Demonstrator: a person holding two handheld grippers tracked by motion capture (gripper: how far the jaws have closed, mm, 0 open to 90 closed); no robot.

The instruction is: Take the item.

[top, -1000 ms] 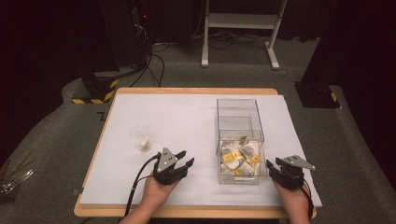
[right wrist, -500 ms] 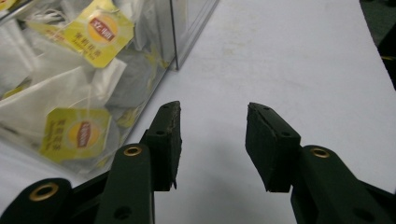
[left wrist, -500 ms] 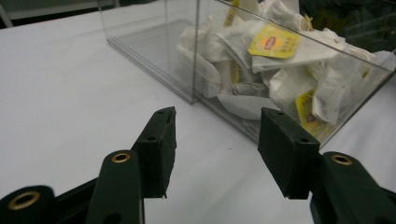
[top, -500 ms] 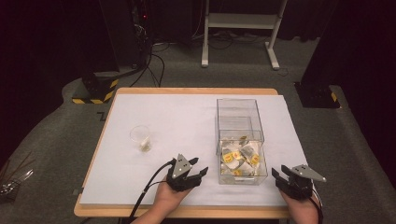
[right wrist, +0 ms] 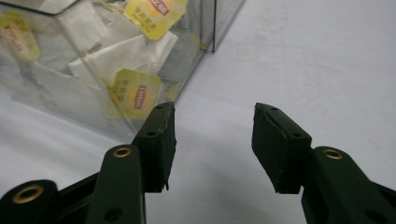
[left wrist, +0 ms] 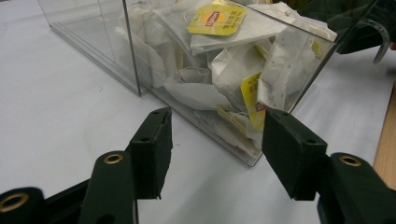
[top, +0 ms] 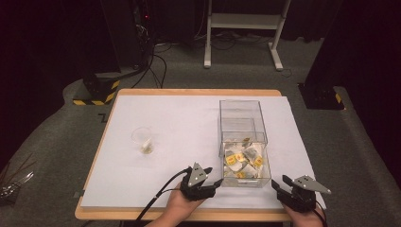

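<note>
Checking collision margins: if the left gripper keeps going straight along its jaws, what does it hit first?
Most likely the near corner of the clear box of tea bags. The left gripper is open, jaws aimed at that wall low above the white table cover. Depth to the wall is unclear.

A dim lab or studio: dark curtains, cables (top: 156, 61) on grey carpet, hazard-striped equipment base (top: 97, 90).

Grey carpet (top: 56, 142) (dim), white stand (top: 243, 21) behind.
</note>
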